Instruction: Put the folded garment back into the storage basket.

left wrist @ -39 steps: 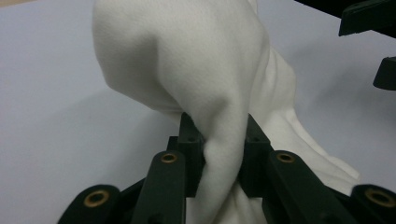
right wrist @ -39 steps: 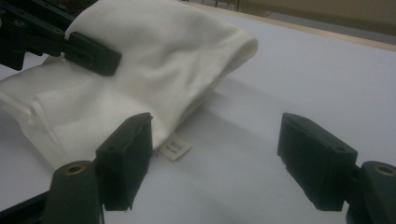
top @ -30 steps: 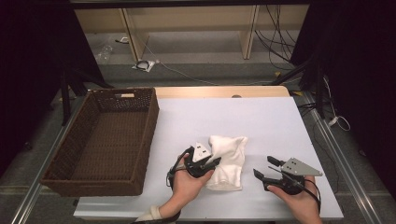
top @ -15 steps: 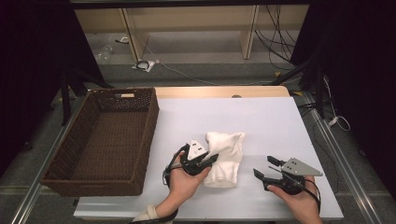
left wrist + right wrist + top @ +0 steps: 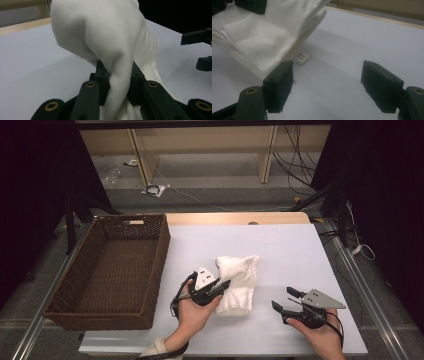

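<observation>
White folded cloth (image 5: 237, 280) lies mid-worktop (image 5: 300, 245), long axis running away from the person; the left gripper (image 5: 219, 287) has its jaws clamped on a bunched fold at the near left edge; the wicker basket (image 5: 107, 270) sits just left; the right gripper (image 5: 282, 300), jaws apart, hovers to the cloth's right; the cloth's underside is hidden.

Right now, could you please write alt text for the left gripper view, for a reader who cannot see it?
The left tongs are shut on a fold of white cloth, which rises in a bunched mound above a pale table. The right tongs stand open at the right edge.
</observation>
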The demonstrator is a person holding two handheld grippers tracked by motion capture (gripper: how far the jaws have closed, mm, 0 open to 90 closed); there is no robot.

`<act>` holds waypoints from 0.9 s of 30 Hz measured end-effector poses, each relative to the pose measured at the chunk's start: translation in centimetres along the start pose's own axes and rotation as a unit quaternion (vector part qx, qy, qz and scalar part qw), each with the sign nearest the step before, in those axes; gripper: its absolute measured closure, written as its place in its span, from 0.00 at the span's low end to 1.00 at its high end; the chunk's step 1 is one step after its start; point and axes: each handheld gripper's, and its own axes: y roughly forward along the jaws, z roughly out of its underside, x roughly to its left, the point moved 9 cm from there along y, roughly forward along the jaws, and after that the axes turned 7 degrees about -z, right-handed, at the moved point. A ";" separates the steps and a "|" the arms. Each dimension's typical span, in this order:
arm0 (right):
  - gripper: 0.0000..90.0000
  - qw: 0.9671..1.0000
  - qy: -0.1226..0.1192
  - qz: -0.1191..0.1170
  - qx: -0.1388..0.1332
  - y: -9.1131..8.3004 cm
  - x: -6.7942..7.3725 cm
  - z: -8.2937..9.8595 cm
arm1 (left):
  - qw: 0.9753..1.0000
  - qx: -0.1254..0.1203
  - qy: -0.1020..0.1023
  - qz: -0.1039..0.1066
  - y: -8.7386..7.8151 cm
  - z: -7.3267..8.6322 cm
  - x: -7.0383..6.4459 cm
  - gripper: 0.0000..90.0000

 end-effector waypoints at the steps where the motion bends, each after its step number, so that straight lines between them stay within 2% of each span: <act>1: 0.30 1.000 -0.001 0.000 0.000 0.0 0.0 0.0 | 1.000 -0.003 -0.001 -0.001 -0.1 -0.1 0.1 0.83; 9: 0.30 1.000 0.000 0.001 0.001 -0.1 0.0 0.0 | 0.999 -0.026 -0.010 -0.020 -0.7 -0.8 0.8 0.83; 27: 0.30 1.000 0.000 0.003 0.001 -0.1 0.0 0.0 | 0.999 -0.034 -0.016 -0.028 -1.5 -1.5 1.7 0.83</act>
